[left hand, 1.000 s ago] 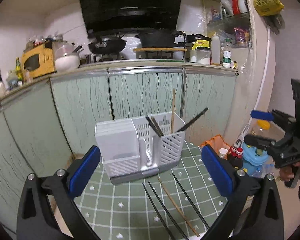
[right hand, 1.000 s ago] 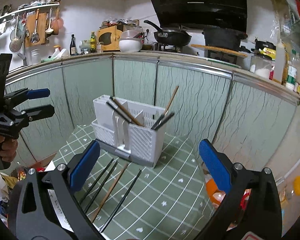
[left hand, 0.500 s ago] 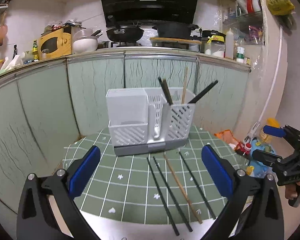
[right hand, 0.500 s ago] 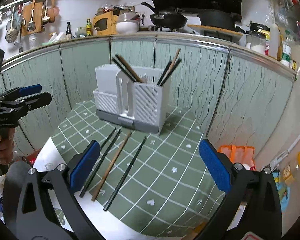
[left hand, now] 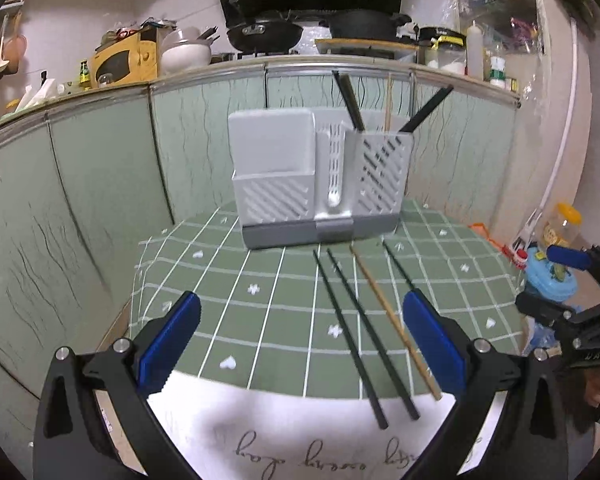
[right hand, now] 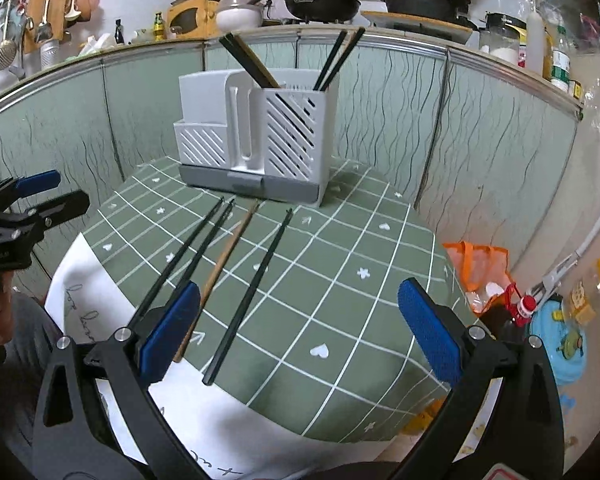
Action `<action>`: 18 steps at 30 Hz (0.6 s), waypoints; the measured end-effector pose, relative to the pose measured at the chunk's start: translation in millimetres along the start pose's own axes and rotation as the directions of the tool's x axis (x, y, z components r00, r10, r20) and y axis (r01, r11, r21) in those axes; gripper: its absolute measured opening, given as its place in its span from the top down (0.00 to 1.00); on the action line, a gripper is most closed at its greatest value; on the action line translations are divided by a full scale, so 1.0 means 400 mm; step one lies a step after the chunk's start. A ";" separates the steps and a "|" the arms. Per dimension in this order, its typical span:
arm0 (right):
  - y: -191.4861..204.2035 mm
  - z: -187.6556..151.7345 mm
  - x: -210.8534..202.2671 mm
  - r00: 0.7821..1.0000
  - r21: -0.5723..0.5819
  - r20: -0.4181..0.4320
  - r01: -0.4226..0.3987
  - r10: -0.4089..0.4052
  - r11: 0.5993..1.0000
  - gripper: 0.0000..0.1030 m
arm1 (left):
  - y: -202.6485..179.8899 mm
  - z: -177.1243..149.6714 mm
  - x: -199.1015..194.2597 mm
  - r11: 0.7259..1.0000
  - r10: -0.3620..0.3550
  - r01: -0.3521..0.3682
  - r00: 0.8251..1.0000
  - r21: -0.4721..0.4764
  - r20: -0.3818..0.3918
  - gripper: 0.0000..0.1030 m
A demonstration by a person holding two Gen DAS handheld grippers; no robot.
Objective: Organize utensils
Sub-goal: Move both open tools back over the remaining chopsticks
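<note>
Green checked cloth is covering the counter [left hand: 260, 320], where four chopsticks [left hand: 352, 332] are lying loose ahead of the left hand-held gripper [left hand: 300, 340], whose jaws are gaping wide and holding nothing. Beyond them a white utensil holder [left hand: 320, 184] is standing with more chopsticks upright inside. Off to the right, the right hand-held gripper [right hand: 296, 328] is hanging released and empty too.
</note>
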State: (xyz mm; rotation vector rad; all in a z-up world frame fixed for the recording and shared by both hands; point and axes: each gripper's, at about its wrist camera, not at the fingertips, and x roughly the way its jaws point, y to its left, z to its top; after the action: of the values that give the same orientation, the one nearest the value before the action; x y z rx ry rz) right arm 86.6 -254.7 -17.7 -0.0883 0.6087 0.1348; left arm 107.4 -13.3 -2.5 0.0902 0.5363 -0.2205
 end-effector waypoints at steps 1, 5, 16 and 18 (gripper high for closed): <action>0.001 -0.005 0.004 1.000 0.003 -0.003 0.002 -0.002 1.000 0.08 | 0.000 -0.012 0.005 1.000 0.006 -0.006 1.000 -0.003 -0.008 0.04; 0.000 -0.024 0.025 1.000 0.034 -0.015 0.024 -0.023 0.999 0.08 | 0.005 -0.048 0.024 0.999 0.029 -0.030 0.999 -0.022 -0.041 0.04; -0.002 -0.061 0.063 0.998 0.055 -0.057 0.038 -0.035 0.998 0.08 | 0.002 -0.121 0.057 0.998 0.048 -0.051 0.994 -0.033 -0.094 0.04; 0.001 -0.068 0.068 0.997 0.054 -0.066 0.038 -0.034 0.998 0.08 | 0.001 -0.130 0.064 0.998 0.049 -0.053 0.993 -0.034 -0.105 0.04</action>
State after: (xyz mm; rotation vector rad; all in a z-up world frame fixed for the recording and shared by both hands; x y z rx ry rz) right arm 93.3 -254.9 -55.5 -0.0507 0.6749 0.0805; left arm 103.0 -10.4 -60.5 0.0795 0.6405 -0.1564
